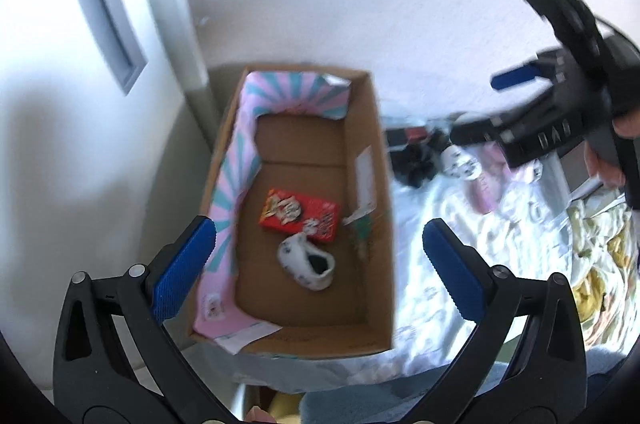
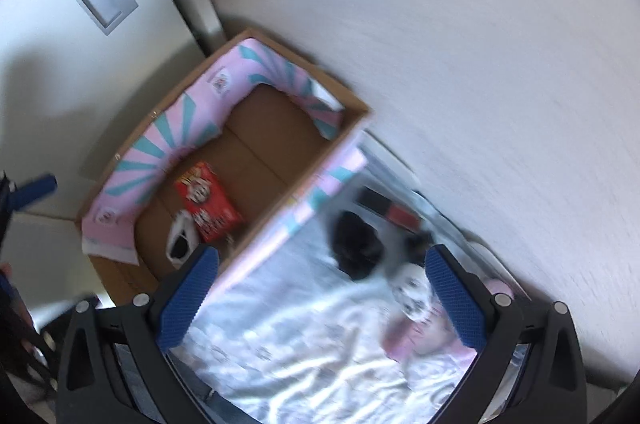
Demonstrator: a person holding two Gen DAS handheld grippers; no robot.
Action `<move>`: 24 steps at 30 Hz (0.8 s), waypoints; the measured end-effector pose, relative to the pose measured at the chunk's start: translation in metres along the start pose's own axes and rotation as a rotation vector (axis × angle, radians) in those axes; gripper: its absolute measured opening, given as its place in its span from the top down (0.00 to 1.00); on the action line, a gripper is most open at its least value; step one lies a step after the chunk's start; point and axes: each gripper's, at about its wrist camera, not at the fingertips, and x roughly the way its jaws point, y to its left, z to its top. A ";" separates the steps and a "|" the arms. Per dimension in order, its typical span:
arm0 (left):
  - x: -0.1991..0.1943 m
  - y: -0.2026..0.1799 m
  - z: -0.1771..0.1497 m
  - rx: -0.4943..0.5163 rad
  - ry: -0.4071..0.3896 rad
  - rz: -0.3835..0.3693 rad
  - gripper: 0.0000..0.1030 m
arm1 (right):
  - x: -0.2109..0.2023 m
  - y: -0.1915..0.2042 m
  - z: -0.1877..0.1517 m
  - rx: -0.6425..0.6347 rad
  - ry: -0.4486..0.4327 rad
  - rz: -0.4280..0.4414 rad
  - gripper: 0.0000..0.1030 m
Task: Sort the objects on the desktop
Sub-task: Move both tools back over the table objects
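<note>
An open cardboard box [image 1: 372,144] stands by the wall, with pink-and-teal flaps folded inside. In it lie a red printed packet [image 1: 300,214] and a white spotted pouch [image 1: 308,260]. My left gripper [image 1: 320,268] hangs open and empty above the box. The right gripper [image 1: 532,112] shows at the upper right of that view. In the right wrist view the box [image 2: 304,184] is at the left, holding the red packet [image 2: 208,200] and the pouch [image 2: 182,234]. My right gripper [image 2: 320,292] is open and empty above a black object [image 2: 356,240] and a spotted white item [image 2: 412,296].
A white patterned cloth [image 2: 304,356] covers the surface right of the box, with a pink item [image 2: 416,340] and a dark red-and-black case [image 2: 388,208] on it. A white wall [image 2: 460,44] runs behind. A white door or cabinet panel [image 1: 80,64] stands left of the box.
</note>
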 end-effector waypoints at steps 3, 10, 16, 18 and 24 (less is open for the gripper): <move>-0.003 -0.014 0.009 -0.003 -0.016 -0.023 0.00 | -0.009 -0.018 -0.024 0.019 0.007 -0.038 0.00; 0.004 -0.066 0.025 0.098 -0.028 -0.050 0.00 | -0.038 -0.072 -0.087 0.082 -0.025 -0.141 0.00; 0.025 -0.114 0.027 0.154 -0.004 -0.122 0.00 | -0.056 -0.112 -0.145 0.176 -0.067 -0.148 0.00; 0.033 -0.129 0.025 0.175 -0.001 -0.119 0.00 | -0.057 -0.122 -0.167 0.201 -0.082 -0.144 0.00; 0.072 -0.170 0.021 0.221 0.038 -0.098 0.02 | -0.040 -0.138 -0.226 0.231 -0.088 -0.139 0.00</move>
